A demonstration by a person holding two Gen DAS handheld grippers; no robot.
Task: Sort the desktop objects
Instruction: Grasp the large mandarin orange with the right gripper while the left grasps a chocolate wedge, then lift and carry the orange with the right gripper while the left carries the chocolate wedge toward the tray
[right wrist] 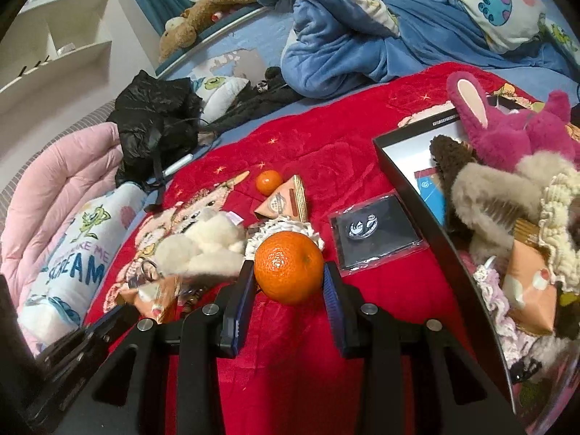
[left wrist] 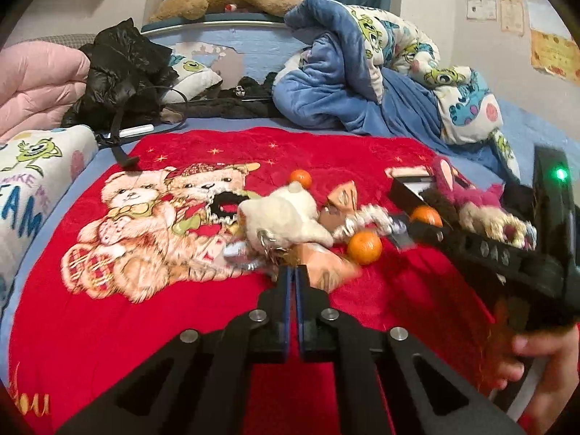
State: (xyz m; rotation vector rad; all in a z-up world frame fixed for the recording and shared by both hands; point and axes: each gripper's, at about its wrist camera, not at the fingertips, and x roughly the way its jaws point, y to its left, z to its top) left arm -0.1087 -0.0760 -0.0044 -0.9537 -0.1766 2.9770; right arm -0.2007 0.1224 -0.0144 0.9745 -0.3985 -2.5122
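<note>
My right gripper [right wrist: 288, 282] is shut on an orange tangerine [right wrist: 289, 266], held just above the red blanket [right wrist: 297, 344]. In the left wrist view the same tangerine [left wrist: 425, 215] shows between the right gripper's fingers. My left gripper [left wrist: 293, 275] is shut and empty, low over the blanket, just short of a white plush keychain [left wrist: 286, 217]. Two more tangerines [left wrist: 364, 247] [left wrist: 301, 178] lie on the blanket. A black box [right wrist: 406, 166] on the right holds a pink plush [right wrist: 507, 134] and other soft toys.
Triangular snack packs [right wrist: 286, 201], a lace trinket [left wrist: 366, 217] and a black card in a sleeve [right wrist: 377, 233] lie on the blanket. A blue quilt [left wrist: 344, 83], black jacket [left wrist: 123, 69] and pink duvet [left wrist: 36, 83] lie behind.
</note>
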